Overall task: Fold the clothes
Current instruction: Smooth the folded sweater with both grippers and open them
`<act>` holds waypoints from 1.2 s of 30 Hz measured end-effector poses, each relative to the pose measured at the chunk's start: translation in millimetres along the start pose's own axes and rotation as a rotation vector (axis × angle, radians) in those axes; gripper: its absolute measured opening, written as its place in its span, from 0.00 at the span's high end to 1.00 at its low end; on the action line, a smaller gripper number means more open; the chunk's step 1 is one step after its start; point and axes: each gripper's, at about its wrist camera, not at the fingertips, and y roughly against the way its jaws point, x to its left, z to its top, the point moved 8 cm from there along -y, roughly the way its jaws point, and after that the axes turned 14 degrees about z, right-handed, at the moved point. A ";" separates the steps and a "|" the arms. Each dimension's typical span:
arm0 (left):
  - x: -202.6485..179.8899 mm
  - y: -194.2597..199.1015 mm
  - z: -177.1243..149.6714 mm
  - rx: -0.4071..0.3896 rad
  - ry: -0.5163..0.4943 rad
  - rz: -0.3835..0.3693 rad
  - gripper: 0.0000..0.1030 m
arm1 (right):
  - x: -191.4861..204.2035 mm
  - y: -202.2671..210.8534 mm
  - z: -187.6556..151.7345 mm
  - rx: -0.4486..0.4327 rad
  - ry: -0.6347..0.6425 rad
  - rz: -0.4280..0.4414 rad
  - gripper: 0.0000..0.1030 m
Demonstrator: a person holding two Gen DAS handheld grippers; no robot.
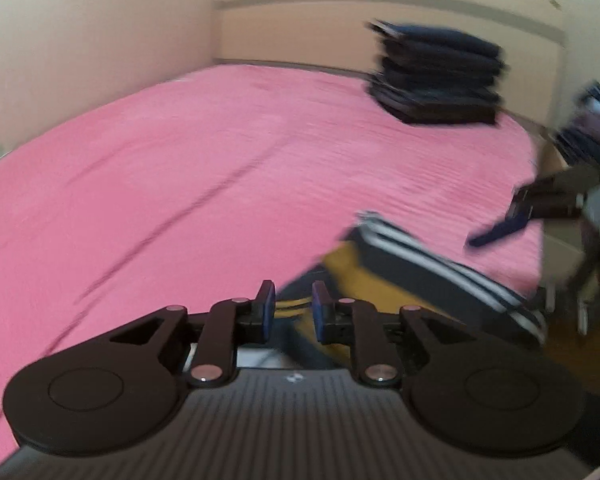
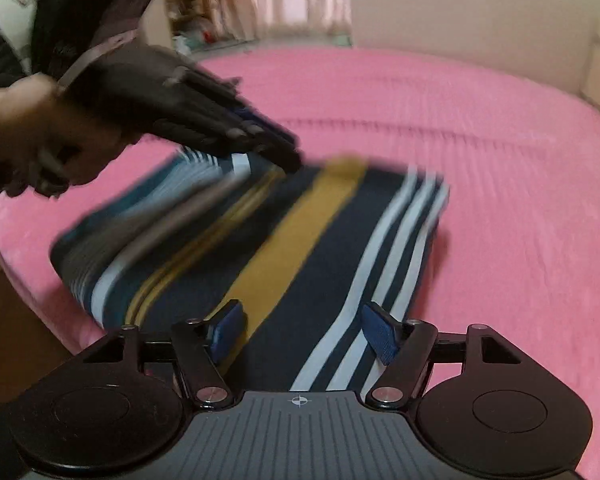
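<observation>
A folded striped garment, navy with mustard and white stripes, lies on the pink bed cover near its front edge. It also shows in the left wrist view. My right gripper is open just above the garment's near end. My left gripper hovers above the garment with a narrow gap between its pads and nothing in it. In the right wrist view the left gripper is over the garment's far left part. In the left wrist view the right gripper is blurred at the right edge.
A tall stack of dark folded clothes stands at the far right of the bed by the headboard. The pink cover stretches left. A wooden floor shows beside the bed.
</observation>
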 end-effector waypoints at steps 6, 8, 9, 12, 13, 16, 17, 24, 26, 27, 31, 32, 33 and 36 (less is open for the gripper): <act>-39.2 -63.9 -5.1 0.120 -0.088 -0.052 0.89 | 8.2 5.9 -17.0 -0.065 -0.063 -0.004 0.33; -40.4 -76.7 -3.8 0.130 -0.068 -0.054 0.90 | 11.5 5.8 -16.0 -0.068 -0.056 -0.003 0.33; -41.2 -80.1 -1.2 0.137 -0.061 -0.052 0.89 | 13.3 8.1 -16.0 -0.063 -0.049 -0.004 0.33; -39.8 -76.1 4.3 0.150 -0.063 -0.037 0.89 | 19.2 21.2 -13.5 -0.050 -0.026 -0.009 0.33; -37.3 -70.7 5.8 0.142 -0.063 -0.025 0.89 | 22.6 33.2 -14.1 -0.064 -0.007 -0.021 0.33; -26.9 -41.8 6.4 0.101 -0.045 0.031 0.89 | 35.3 50.9 -17.3 -0.092 0.024 -0.025 0.33; -22.6 -30.2 5.3 0.085 -0.028 0.048 0.89 | 33.0 44.1 -20.1 -0.075 0.013 -0.016 0.33; -9.5 38.2 -64.4 0.121 0.141 0.118 0.85 | 33.8 32.5 -25.9 -0.045 0.007 -0.032 0.33; -8.9 50.0 -89.3 0.155 0.164 0.178 0.86 | 42.1 38.9 -17.2 -0.080 0.030 -0.018 0.33; -9.1 60.1 -95.8 0.148 0.180 0.199 0.86 | 46.6 41.1 -14.9 -0.091 0.040 -0.006 0.33; -12.0 92.2 -119.8 0.126 0.296 0.220 0.85 | 44.2 18.8 -29.2 -0.009 0.051 -0.029 0.32; -11.2 92.8 -127.3 0.137 0.327 0.226 0.83 | 42.3 13.3 -31.9 0.003 0.060 -0.038 0.32; -10.0 92.3 -132.5 0.145 0.344 0.232 0.81 | 44.3 13.3 -31.2 0.009 0.074 -0.049 0.32; -8.2 97.2 -135.0 0.143 0.368 0.249 0.79 | 47.4 20.6 -20.2 -0.026 0.073 -0.033 0.32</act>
